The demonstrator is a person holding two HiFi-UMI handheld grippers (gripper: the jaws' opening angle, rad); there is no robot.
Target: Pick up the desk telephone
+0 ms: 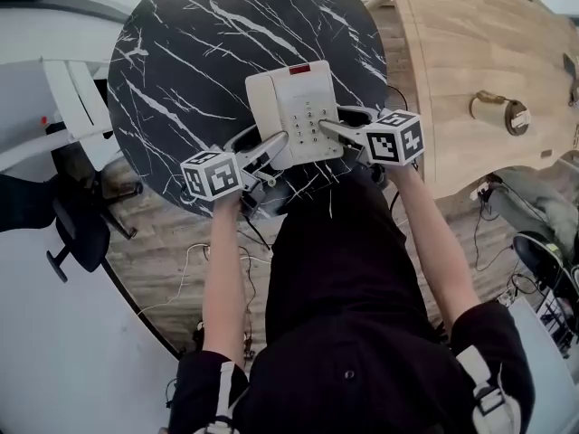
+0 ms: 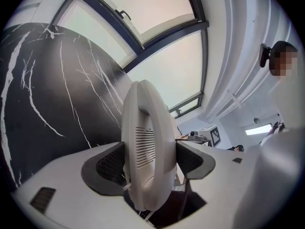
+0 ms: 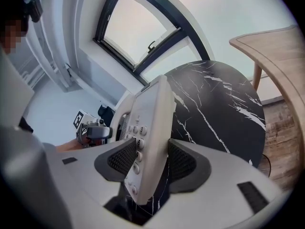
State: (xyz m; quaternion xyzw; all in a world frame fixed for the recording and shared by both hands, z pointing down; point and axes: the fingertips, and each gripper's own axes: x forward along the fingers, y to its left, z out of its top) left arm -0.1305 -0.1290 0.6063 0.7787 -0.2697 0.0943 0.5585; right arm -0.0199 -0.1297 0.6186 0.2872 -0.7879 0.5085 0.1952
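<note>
Both my arms (image 1: 223, 269) reach fwd, roughly parallel. L gripper (image 1: 274, 143) clamped on desk telephone (image 1: 291, 98) at handset side, R gripper (image 1: 333, 130) clamped on its keypad edge. Phone sits at marble table (image 1: 181, 52) near edge.

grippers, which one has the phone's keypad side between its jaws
The right gripper: its jaws clamp the keypad edge of the desk telephone, buttons visible there. The left gripper clamps the handset side instead.

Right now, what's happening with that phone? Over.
Left gripper shut on desk telephone, handset side. Right gripper shut on keypad side. Nothing else on black table.
</note>
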